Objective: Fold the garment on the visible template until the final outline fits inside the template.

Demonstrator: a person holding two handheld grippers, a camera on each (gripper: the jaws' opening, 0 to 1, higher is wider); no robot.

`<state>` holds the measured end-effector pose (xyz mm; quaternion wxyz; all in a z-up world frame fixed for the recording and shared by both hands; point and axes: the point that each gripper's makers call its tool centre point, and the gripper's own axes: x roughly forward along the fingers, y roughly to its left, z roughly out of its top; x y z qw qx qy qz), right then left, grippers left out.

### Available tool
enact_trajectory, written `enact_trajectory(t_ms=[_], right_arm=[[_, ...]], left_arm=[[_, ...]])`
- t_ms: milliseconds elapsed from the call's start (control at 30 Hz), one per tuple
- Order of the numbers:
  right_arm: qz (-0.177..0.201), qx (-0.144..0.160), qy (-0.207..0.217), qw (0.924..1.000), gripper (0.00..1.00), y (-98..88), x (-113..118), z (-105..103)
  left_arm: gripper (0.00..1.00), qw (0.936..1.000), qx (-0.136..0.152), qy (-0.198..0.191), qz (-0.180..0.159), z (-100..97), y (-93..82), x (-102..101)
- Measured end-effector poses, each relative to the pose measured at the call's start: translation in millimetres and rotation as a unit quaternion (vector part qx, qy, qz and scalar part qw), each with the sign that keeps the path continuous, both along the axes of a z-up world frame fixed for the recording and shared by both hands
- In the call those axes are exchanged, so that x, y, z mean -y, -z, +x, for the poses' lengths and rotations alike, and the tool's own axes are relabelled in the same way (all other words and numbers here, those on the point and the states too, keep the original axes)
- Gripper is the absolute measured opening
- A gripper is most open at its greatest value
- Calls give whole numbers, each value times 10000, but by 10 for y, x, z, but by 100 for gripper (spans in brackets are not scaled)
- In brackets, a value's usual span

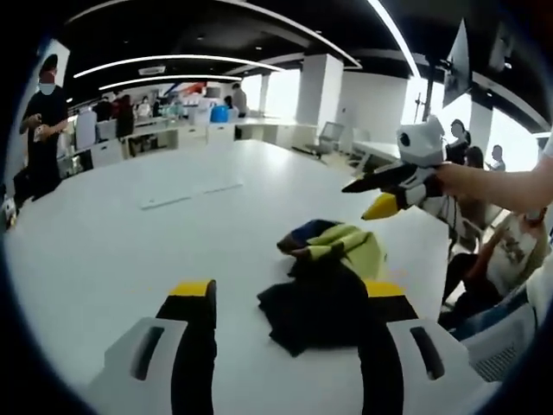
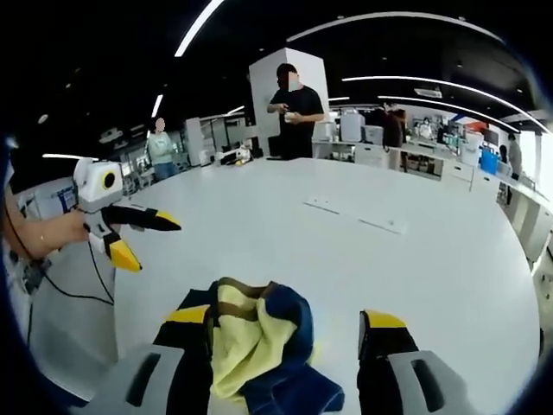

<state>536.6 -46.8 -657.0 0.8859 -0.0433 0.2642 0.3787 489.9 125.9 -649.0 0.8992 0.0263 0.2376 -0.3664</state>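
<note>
Dark navy, black and pale yellow cloth makes up the garment (image 1: 324,281), which lies crumpled in a loose heap on the white tabletop (image 1: 130,251), towards the edge nearest the person holding the tools. In the right gripper view the garment (image 2: 255,346) shows a yellow inner face with a brown band, wrapped in blue folds, and sits between that view's own two jaws.

The left gripper (image 1: 289,298) stands with its yellow-tipped jaws wide apart; the black part of the heap lies between them, though whether either jaw touches the cloth cannot be told. The right gripper (image 2: 285,324) is likewise spread, its left jaw overlapping the yellow cloth (contact is unclear). Each tool also appears in the other's camera: the right gripper (image 1: 384,194) hangs above the table beyond the heap with its jaws parted, and the left gripper (image 2: 143,233), held in a hand (image 2: 60,233), hovers near the tabletop's edge, jaws parted too.

Farther across the tabletop lie thin pale strips (image 2: 354,214). Beyond the far edge stand a person in black (image 2: 294,108) and office desks (image 2: 406,151).
</note>
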Motion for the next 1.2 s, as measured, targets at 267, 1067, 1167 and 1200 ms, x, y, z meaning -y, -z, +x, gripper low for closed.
enact_trajectory(t_ms=[267,1067,1167,1200], right_arm=[[-56,-103,-54,9999,56,108,-59,185],[-486,-733,-832,9926,41,547,-325,324],[-432,-884,-879,9913,37,580,-338,300],[-426,-933,-885,9908,36,591,-340,292]], left_arm=[[54,9996,-121,245,123,97,153,114],[38,9894,-760,1183,368,145,625,498],[34,9865,-986,1263,335,137,692,519],[32,9853,-1064,1299,313,136,714,530]])
